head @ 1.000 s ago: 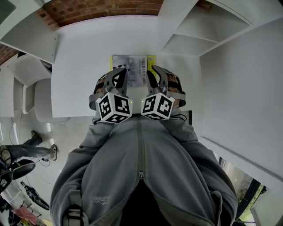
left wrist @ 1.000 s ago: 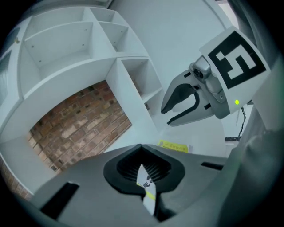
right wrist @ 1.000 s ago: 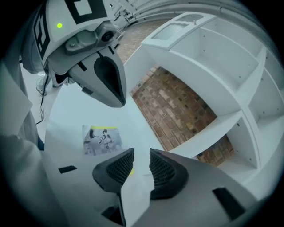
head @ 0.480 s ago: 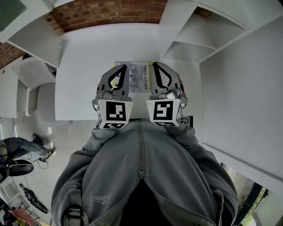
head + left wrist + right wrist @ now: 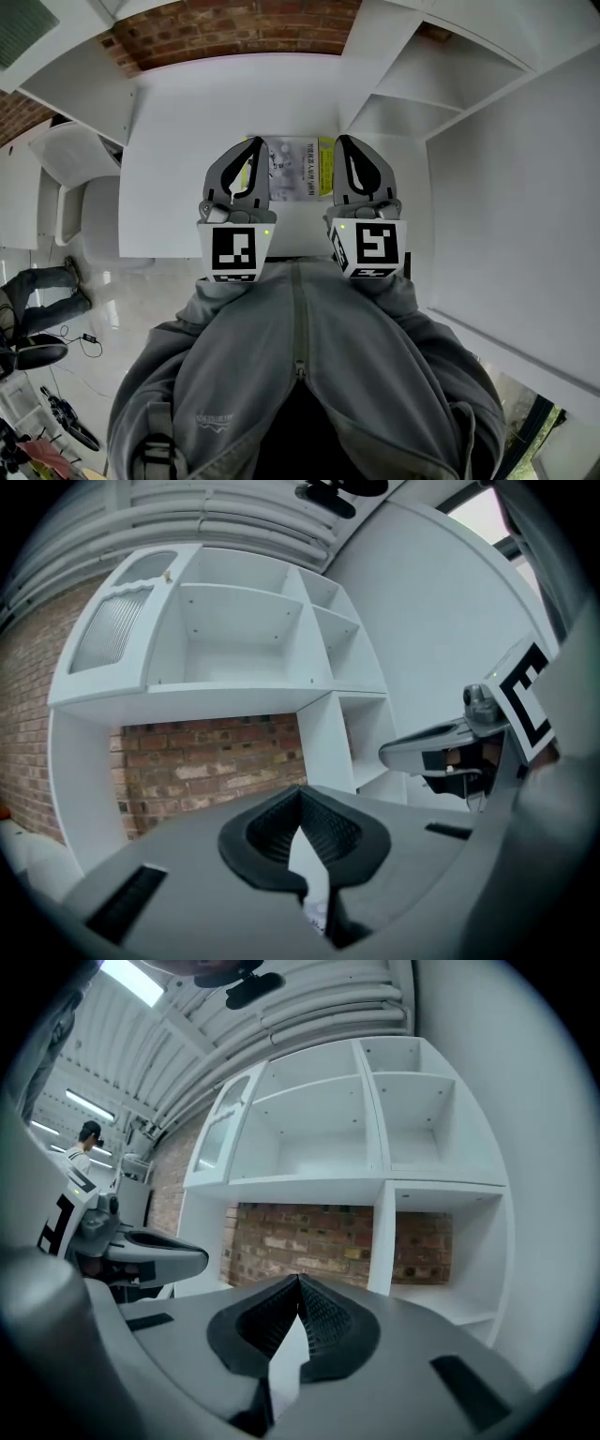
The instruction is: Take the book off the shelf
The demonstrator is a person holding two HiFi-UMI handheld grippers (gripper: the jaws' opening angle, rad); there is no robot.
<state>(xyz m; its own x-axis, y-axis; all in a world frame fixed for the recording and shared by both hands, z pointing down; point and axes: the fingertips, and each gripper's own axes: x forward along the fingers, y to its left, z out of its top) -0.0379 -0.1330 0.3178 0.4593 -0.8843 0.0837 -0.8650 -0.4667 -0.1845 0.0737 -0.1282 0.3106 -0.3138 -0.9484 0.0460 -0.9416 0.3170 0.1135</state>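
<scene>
Grey fleece of the person's top (image 5: 300, 375) nearest, filling the lower head view. Just beyond, left gripper (image 5: 251, 145) and right gripper (image 5: 348, 142) side by side, held level above the white surface (image 5: 178, 141), each with jaws pressed together on nothing. Between and beneath them, the book (image 5: 298, 169), lying flat on the surface, cover up, gripped by neither. Farther right, the white shelf unit (image 5: 417, 80); behind everything, a brick wall (image 5: 234, 23).

Judged from this: book already off the shelf and set down, nothing plainly left but to draw back.

Whole book given only by the head view; from the left gripper view, merely a scrap of print low behind the jaws. Offered only by the gripper views: shelf compartments seen head-on, all those in view bare, and, in the right one, a distant person (image 5: 86, 1143).
</scene>
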